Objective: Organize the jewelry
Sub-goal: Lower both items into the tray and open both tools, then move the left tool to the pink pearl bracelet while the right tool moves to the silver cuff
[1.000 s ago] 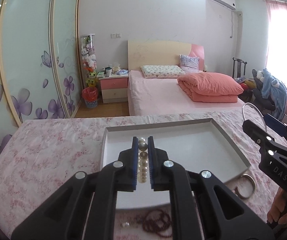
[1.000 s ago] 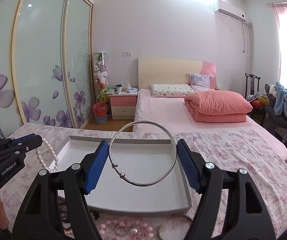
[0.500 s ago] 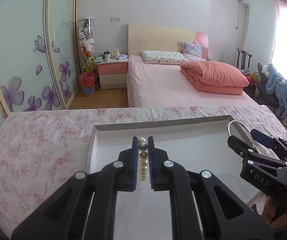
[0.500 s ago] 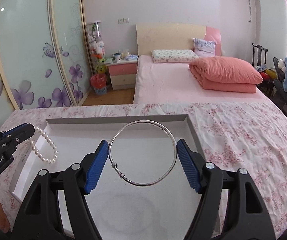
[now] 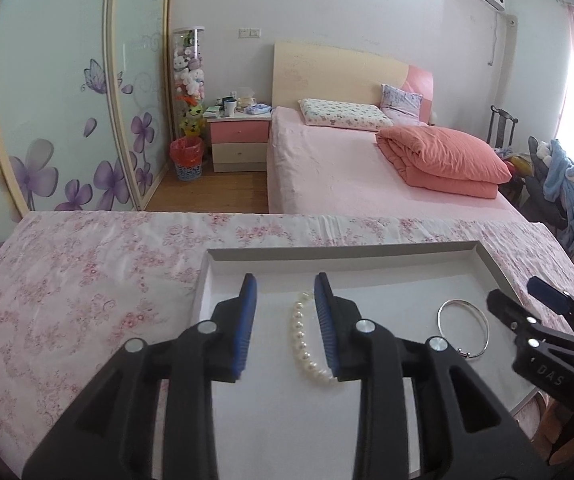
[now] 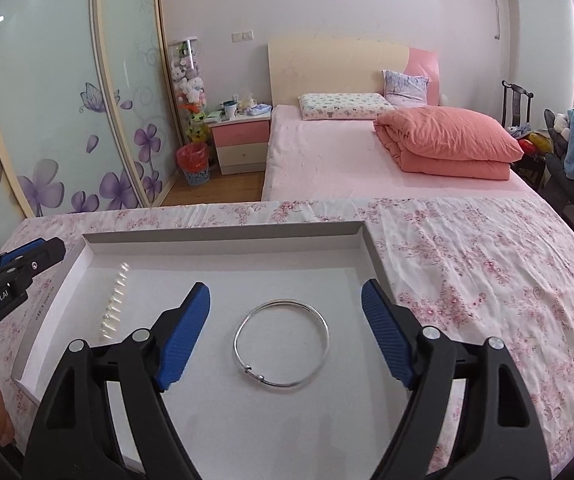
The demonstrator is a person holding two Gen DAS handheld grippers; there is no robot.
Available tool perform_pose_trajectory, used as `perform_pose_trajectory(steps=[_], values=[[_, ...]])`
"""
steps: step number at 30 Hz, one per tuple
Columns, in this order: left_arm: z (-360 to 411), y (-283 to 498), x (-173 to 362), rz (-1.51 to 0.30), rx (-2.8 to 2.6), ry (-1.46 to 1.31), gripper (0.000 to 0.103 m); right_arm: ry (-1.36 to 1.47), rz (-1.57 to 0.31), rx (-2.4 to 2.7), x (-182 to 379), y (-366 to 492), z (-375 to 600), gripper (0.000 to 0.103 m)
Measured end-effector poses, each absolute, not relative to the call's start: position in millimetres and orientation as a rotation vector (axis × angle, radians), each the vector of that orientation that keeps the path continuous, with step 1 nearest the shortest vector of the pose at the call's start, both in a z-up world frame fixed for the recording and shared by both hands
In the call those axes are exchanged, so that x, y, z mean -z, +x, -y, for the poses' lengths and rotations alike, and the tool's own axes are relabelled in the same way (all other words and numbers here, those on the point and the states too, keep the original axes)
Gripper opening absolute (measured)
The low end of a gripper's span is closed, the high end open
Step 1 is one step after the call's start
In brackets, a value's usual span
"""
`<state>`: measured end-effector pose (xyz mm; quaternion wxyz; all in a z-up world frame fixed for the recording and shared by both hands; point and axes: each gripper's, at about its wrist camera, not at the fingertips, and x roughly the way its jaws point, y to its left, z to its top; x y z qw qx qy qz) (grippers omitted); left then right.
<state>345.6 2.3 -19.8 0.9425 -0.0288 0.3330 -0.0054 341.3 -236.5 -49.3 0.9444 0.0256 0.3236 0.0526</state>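
Observation:
A white shallow tray (image 5: 407, 251) (image 6: 223, 236) lies on the floral cloth. A pearl bracelet (image 5: 305, 344) lies on the tray floor at its left, also in the right wrist view (image 6: 114, 304). A silver bangle (image 6: 281, 345) lies on the tray floor at the right, also in the left wrist view (image 5: 464, 328). My left gripper (image 5: 285, 300) is open above the pearls, holding nothing. My right gripper (image 6: 285, 300) is open wide above the bangle, holding nothing.
The tray sits on a table covered with a pink floral cloth (image 6: 467, 264). Beyond it stand a pink bed (image 5: 347, 172), a nightstand (image 5: 239, 140) and sliding wardrobe doors (image 5: 67, 100). A chair with clothes (image 5: 559, 184) stands at the right.
Both grippers opened. The pearl bracelet dropped from the left gripper and the silver bangle from the right gripper onto the tray floor.

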Motion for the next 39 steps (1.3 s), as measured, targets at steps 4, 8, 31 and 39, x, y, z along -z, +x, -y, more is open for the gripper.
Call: perform_pose_trajectory(steps=[4,8,31,39], values=[[-9,329,12,-0.664,-0.004,-0.059,0.031,0.059,-0.645,-0.096,42,328,244,0.078],[-16,305,3,-0.648,-0.013,-0.065,0.034,0.066,-0.629,-0.09,36,309,252,0.078],[-25,163,32,-0.693,0.058,-0.085,0.065,0.002,-0.849,-0.076,94,219,284,0.078],[-18,158,38,-0.707,0.081,-0.074,0.065,-0.019,-0.908,-0.054,105,237,281,0.078]])
